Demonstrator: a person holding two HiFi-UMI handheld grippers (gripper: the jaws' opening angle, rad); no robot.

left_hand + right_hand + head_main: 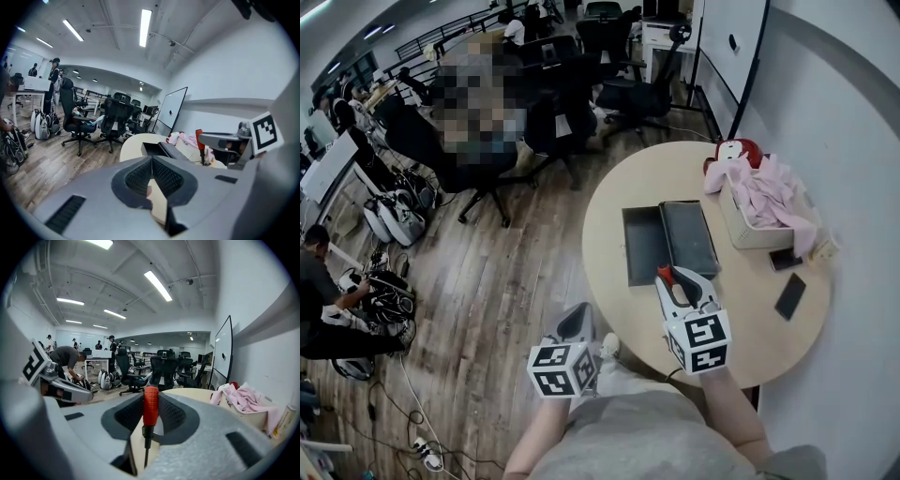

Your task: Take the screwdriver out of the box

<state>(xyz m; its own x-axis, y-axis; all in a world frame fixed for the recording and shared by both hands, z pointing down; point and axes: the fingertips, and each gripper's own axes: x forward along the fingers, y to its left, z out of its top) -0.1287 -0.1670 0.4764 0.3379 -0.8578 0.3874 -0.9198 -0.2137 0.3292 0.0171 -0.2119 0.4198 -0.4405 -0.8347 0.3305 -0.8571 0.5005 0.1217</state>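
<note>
The right gripper (677,281) grips the red-handled screwdriver (150,411) upright over the table (614,206), just outside the open box (639,246); its tip is hidden. The left gripper (152,160) is closed, empty

The head camera looks steeply down from above onto the round table (614,281), with the left gripper (577,317) and right gripper (680,279) close at lower centre. Each gripper camera sits just behind its own jaws, facing almost level across the table toward the office chairs (115,117) and whiteboard (222,350). All three views share the laundry basket (753,234).
</note>
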